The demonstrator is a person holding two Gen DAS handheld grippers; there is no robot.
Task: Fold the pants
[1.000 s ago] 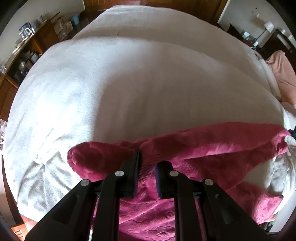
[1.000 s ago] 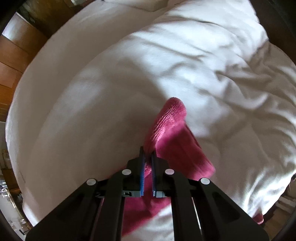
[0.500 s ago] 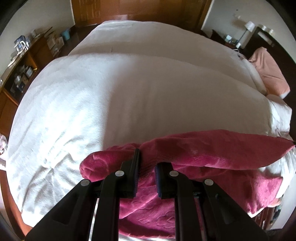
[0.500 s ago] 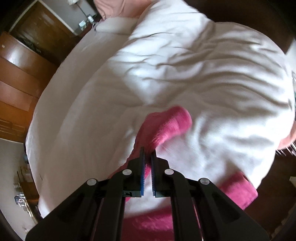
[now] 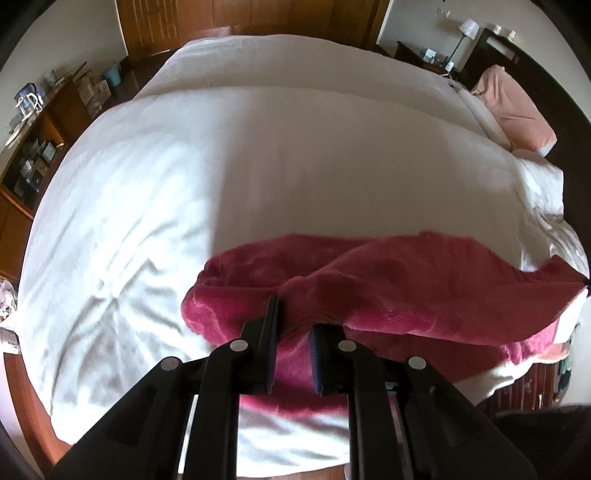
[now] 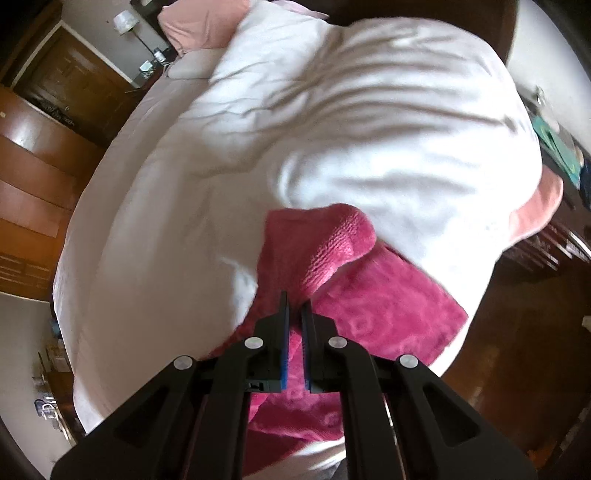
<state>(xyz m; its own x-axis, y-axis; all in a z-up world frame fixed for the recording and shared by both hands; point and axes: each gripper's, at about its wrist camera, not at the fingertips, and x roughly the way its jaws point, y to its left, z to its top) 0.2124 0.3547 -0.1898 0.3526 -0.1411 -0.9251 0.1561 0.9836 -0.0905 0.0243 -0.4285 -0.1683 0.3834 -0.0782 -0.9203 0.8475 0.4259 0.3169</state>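
The pants are thick magenta fleece, held up in the air above the near edge of the white bed. My left gripper is shut on a bunched fold at one end of them. My right gripper is shut on the other end of the pants, with a rolled edge standing above the fingers. The fabric stretches between the two grippers and the rest hangs down over the bed's side.
A pink pillow lies at the head of the bed. A nightstand with a lamp stands beyond it. Wooden shelves line the left wall. A wooden wardrobe and dark floor flank the bed.
Both grippers have lifted and pulled back from the bed with the pants still held. More of the room shows now, and the fabric hangs higher and stretched.
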